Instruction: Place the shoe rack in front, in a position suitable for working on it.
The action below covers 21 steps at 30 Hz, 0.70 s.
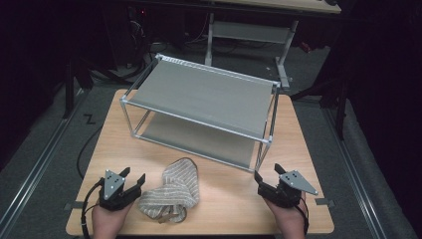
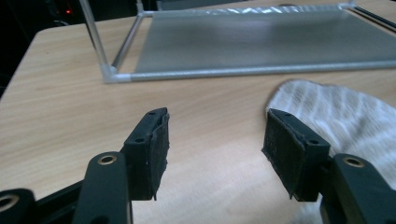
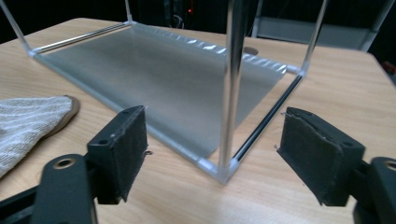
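Nearest the camera, a person's two hands rest at the near edge of the pale wooden table (image 1: pixel 104 144), each holding a black two-jaw gripper. Far behind stands a two-tier shelf of silver metal rods and grey panels (image 1: pixel 204 94). Between the hands, closer to the left, lies a crumpled grey-and-white striped cloth (image 1: pixel 171 191). Left gripper (image 1: pixel 133 180) and right gripper (image 1: pixel 266 172) gape, holding nothing. Work looks barely begun; next, the left gripper likely shifts right to pinch the cloth's edge.
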Motion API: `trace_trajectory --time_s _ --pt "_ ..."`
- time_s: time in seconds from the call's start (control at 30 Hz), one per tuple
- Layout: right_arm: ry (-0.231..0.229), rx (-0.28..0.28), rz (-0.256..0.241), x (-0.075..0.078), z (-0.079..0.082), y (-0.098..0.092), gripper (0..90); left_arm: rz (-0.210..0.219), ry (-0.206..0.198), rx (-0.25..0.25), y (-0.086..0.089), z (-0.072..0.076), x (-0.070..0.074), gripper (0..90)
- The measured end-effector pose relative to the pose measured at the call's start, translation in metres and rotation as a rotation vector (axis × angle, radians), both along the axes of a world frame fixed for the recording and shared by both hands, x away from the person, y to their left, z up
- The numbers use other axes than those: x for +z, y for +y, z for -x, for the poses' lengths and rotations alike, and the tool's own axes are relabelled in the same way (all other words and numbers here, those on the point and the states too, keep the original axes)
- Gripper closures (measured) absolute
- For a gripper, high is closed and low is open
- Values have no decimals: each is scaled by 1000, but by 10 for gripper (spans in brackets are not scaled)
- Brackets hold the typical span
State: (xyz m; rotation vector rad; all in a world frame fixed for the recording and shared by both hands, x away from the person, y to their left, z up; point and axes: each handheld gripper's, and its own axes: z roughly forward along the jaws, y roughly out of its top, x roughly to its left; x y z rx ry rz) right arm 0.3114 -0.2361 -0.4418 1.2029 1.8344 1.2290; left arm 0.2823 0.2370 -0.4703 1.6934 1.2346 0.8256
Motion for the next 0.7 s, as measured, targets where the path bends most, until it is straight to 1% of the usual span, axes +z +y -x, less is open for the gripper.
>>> trace_trajectory --time_s 0.07,0.13,0.2,0.27,0.3,0.33,0.37,0.43,0.57,0.6,0.63,0.7 --pt "-16 2 6 3 -1 -1 248 -21 -9 12 2 -8 8 410" --pt "-23 3 12 5 -2 0 257 -21 -23 23 5 -17 15 415" --pt "-20 9 15 7 -5 0 261 -28 -32 33 8 -26 22 422" --pt "-20 16 20 10 -8 0 266 -26 -43 49 11 -36 27 432" --pt "-27 16 27 13 -11 1 277 -28 -42 58 12 -41 29 435" --pt "-27 16 27 13 -11 1 277 -36 -44 67 14 -46 31 435" --pt "-28 19 27 15 -12 1 287 -34 -51 74 14 -51 33 437" --pt "-32 28 23 17 -15 2 315 -50 -49 87 17 -60 36 442" --pt "-30 44 23 21 -22 5 363 -74 -49 131 24 -79 41 446" --pt "-29 43 17 21 -24 5 375 -78 -52 142 26 -84 42 448" --pt "-21 52 10 21 -28 6 410 -75 -52 157 28 -89 42 453" --pt "-16 56 12 20 -31 6 422 -66 -48 182 33 -99 43 456"
